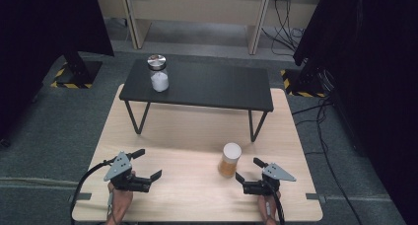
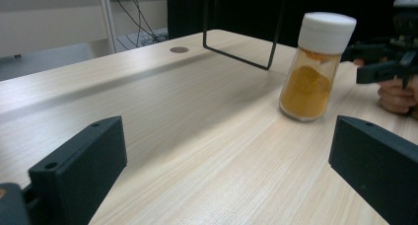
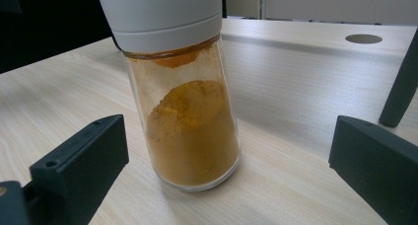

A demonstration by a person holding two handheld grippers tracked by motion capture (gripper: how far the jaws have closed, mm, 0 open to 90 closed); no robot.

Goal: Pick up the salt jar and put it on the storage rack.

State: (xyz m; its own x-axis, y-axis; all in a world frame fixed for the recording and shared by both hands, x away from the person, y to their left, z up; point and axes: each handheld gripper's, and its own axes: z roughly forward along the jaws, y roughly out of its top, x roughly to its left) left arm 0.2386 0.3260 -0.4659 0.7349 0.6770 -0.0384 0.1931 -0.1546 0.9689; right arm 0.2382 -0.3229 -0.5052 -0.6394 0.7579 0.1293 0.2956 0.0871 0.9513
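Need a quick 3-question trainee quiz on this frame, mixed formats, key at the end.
1. True or false: the right gripper is shut on the spice jar with the white lid.
2. Multiple choice: where does the glass jar with the metal lid stand? A) on the wooden table B) on the black metal shelf C) on the floor
3. Fill in: the left gripper has its jaws ____ and holds nothing.

Key:
1. False; its jaws are open, and the jar stands on the table just ahead of them.
2. B
3. open
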